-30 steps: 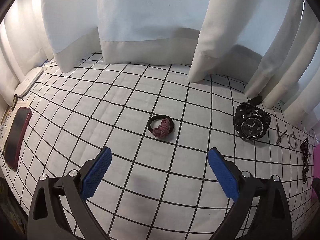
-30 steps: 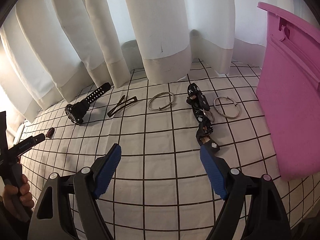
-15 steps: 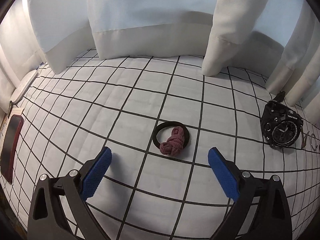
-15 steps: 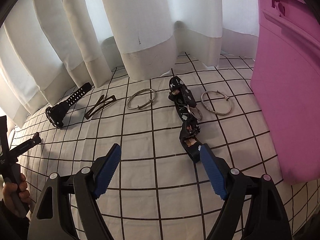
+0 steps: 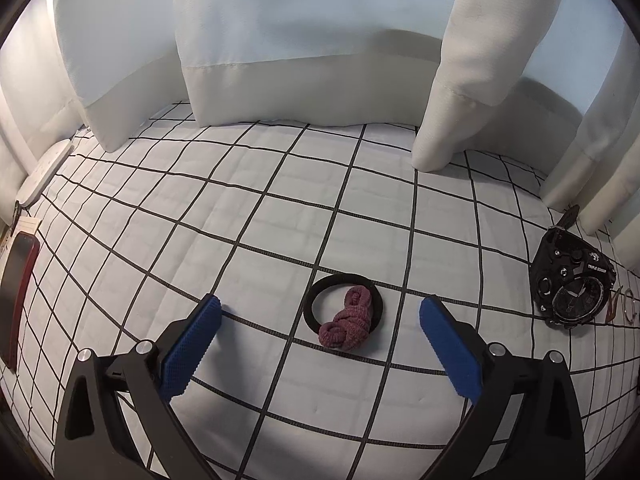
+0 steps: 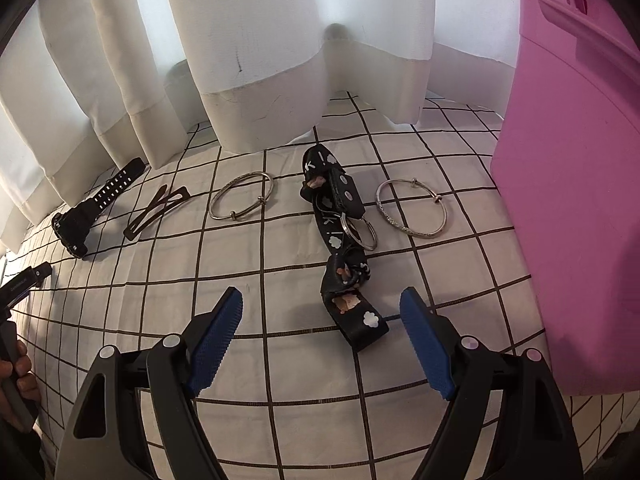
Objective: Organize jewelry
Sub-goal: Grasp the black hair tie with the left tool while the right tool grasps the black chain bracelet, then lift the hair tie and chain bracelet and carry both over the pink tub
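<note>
A black hair tie with a dark-red knot (image 5: 345,317) lies on the checked sheet, just ahead of and between the blue pads of my left gripper (image 5: 320,312), which stands open and empty. A black watch (image 5: 570,290) rests to its right. In the right wrist view a black printed strap with a metal ring (image 6: 340,240) lies ahead of my open right gripper (image 6: 322,304), its near end close to the right pad. Two silver bangles (image 6: 243,196) (image 6: 412,212), a brown hair clip (image 6: 154,212) and the black watch (image 6: 94,208) lie in a row further back.
A pink plastic bin (image 6: 576,184) stands at the right. White curtains (image 5: 304,40) hang along the far edge of the bed. A red-cased phone (image 5: 18,292) and a white remote (image 5: 42,172) lie at the left. A hand (image 6: 16,376) holds the other gripper's handle.
Both grippers came forward and down. The hair tie now sits between the left pads, and the strap's near end now lies beside the right pad. Both jaws kept their width.
</note>
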Available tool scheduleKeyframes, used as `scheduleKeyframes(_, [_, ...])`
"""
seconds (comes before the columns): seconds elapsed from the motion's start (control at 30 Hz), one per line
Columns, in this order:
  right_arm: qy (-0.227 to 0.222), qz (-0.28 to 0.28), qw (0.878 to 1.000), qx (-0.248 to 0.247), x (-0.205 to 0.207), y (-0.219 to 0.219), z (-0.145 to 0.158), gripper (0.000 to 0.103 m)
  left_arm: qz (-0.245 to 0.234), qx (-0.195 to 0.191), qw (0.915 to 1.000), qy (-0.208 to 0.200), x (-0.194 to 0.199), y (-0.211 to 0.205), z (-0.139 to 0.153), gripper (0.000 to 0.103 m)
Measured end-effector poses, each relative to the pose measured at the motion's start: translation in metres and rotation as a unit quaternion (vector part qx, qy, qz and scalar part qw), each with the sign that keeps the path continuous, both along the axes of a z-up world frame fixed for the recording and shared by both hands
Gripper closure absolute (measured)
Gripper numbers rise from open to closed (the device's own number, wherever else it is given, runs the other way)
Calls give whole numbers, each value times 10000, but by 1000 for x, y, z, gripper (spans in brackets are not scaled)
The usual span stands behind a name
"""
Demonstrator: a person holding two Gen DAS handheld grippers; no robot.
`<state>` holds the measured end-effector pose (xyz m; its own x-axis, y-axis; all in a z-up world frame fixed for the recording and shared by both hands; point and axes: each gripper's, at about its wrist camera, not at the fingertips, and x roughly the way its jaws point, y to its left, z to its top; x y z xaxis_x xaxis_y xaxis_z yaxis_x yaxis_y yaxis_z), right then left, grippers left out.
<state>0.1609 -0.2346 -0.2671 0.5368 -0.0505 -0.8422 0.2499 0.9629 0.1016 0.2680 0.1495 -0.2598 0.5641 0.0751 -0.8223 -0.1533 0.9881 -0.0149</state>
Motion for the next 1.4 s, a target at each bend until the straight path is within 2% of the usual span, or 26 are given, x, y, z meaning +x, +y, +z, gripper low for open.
scheduleKeyframes(0.1, [106,-73,9998,-117,6,-3,-7,26,-2,-11,10000,-10,3,2,-1,5])
scheduleKeyframes(0.3, [-6,-77,9986,-514,13,0,-12,26,27,13,10000,-40,-1,0,-1,5])
scheduleKeyframes(0.4, [-61,-72,9987,-502,15,1,-13,27,26,19,10000,-39,-2,-3,-1,6])
scheduleKeyframes(0.5, [-110,9,9987,-504,15,4,-13,34,43,20,10000,-34,-2,-3,-1,6])
scheduleKeyframes(0.57, [-137,120,9984,-531,16,10,-11,49,34,17,10000,-54,-2,-2,0,7])
scheduleKeyframes(0.6, [-150,172,9982,-554,17,15,-10,52,6,27,10000,-71,-3,-4,0,10])
scheduleKeyframes(0.67, [-179,295,9977,-584,19,21,-9,69,-60,31,9999,-144,-7,-7,1,17])
scheduleKeyframes(0.73, [-178,404,9967,-674,20,28,-7,78,-147,57,9996,-229,-13,-13,3,31])
scheduleKeyframes(0.77, [-182,426,9966,-683,20,29,-7,80,-189,61,9995,-259,-16,-14,3,34])
scheduleKeyframes(0.87, [-224,389,9980,-448,17,25,-4,81,-319,92,9988,-365,-23,-21,6,61])
scheduleKeyframes(0.9, [-237,396,9981,-411,17,23,-4,81,-387,145,9983,-400,-26,-24,6,82])
scheduleKeyframes(1.0, [-274,454,9978,-399,17,23,-3,81,-461,400,9972,-432,-33,-35,8,85])
scheduleKeyframes(1.17, [-358,436,9983,-172,14,20,1,82,-357,20,9987,-365,-36,-22,8,85])
scheduleKeyframes(1.4, [-402,547,9977,41,6,23,14,82,-244,-269,9986,-373,-49,-7,22,85])
